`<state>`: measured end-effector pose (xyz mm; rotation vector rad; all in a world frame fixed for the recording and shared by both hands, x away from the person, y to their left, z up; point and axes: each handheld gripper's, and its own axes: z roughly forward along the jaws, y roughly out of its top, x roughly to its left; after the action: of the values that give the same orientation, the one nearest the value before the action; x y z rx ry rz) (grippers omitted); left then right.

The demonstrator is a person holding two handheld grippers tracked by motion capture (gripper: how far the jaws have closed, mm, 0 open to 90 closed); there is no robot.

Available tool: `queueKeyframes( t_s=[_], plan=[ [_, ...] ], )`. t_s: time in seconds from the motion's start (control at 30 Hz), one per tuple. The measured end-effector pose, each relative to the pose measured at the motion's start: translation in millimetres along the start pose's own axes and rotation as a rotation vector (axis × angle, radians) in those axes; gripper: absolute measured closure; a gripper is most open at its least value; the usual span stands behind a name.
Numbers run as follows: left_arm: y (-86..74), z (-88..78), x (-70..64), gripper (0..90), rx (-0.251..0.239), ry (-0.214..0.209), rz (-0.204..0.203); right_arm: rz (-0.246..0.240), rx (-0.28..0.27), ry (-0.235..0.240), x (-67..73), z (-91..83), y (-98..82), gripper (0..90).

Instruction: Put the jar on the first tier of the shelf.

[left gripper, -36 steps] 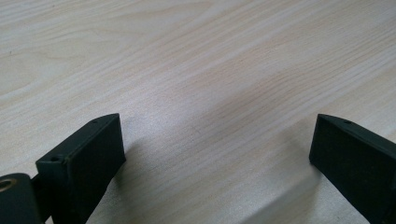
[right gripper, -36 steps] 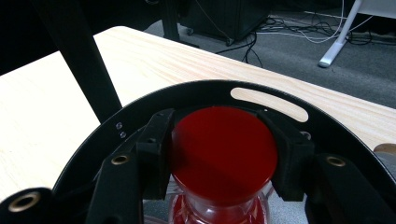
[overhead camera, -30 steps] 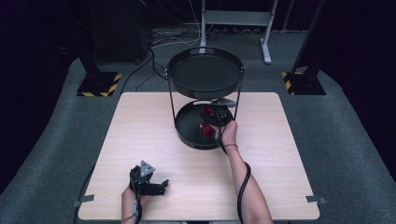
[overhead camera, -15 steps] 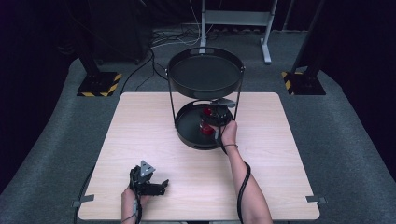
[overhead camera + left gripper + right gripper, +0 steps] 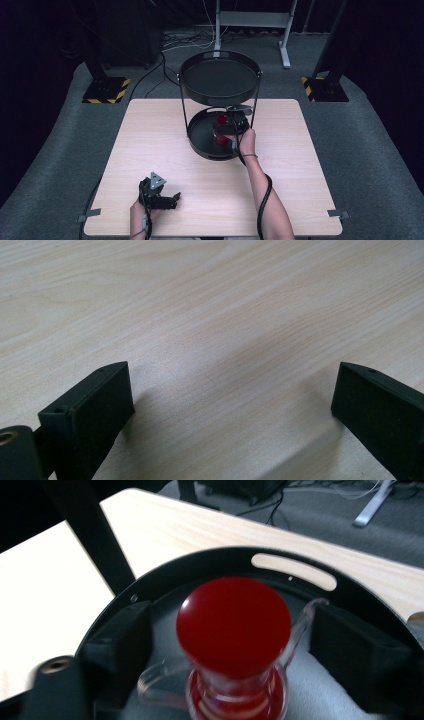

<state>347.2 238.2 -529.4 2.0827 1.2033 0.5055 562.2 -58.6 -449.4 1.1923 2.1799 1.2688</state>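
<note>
My right gripper (image 5: pixel 231 129) reaches into the lower tray (image 5: pixel 200 142) of the black two-tier stand on the wooden table (image 5: pixel 150 150). Its jaws have just been opening. In the right gripper view they stand apart on either side of a red-capped clear object (image 5: pixel 234 630), and a gap shows between each black jaw and its red top, so I am not pressing on it. The object stands upright on the lower tray's dark floor, with clear curved side pieces showing low down on both sides; what exactly it is I cannot tell. From the high view, two red spots sit in that tray just beside my gripper, one nearer me and one farther, toward the right post of the stand. The upper tray (image 5: pixel 220 80) sits above on thin posts.

My left gripper (image 5: pixel 161 198) rests near the table's near edge, well apart from the stand. In the left gripper view its jaws stand wide over bare wood grain, with nothing between them.
</note>
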Motion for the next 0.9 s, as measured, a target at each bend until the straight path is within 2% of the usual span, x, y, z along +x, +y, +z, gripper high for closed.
queueKeyframes(
  t_s=[0.23,0.57,0.9],
  plan=[
    [0.0,0.1,0.0,2.9,0.0,0.0,0.0,-0.023,0.027,0.025,-1.5,-15.5,-1.8,6.9],
    [0.0,0.1,0.0,2.9,-0.001,0.0,0.0,-0.049,0.031,0.044,0.6,-42.7,-10.9,2.1],
    [-0.1,0.2,-0.2,3.0,-0.002,0.0,-0.002,-0.079,0.022,0.035,4.1,-84.4,-30.5,0.0]
  ],
)
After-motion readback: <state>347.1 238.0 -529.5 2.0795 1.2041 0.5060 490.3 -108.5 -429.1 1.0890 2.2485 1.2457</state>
